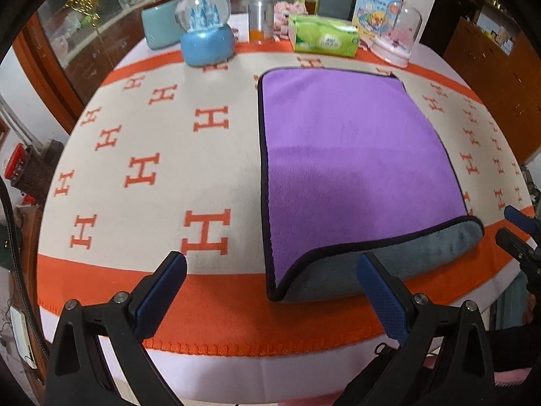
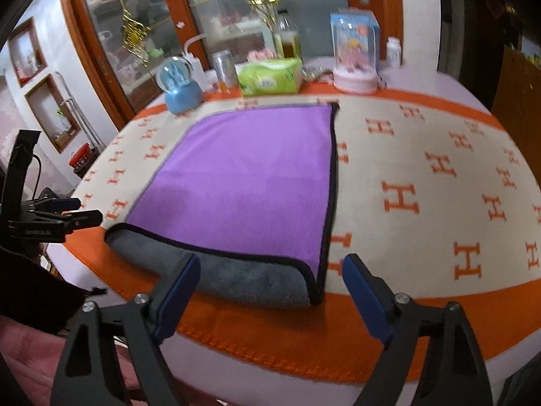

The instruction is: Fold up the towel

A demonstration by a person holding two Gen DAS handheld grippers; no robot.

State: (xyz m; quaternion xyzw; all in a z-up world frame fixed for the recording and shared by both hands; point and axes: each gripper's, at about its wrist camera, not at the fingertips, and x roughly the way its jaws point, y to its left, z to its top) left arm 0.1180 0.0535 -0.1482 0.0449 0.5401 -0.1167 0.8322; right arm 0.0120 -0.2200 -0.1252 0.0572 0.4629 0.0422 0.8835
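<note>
I am looking at the purple towel [image 1: 355, 155] lying flat on the bench [image 1: 142, 169], its near edge rolled to show grey backing; it seems soft, light and limp, so I would pinch the bound near corners. Both the left gripper [image 1: 270, 291] and right gripper [image 2: 268, 292] are hovering with fingers spread, holding nothing; how many layers that roll is hiding I cannot tell.

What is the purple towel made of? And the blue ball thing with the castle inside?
The towel looks like soft plush microfibre: fuzzy purple on top, fuzzy grey underneath where the near edge curls over, with a dark stitched border. The snow globe seems to have a clear glass or plastic dome, since it shines and you see through it; which one is unclear. Its blue base looks glossy, maybe ceramic or plastic.
</note>
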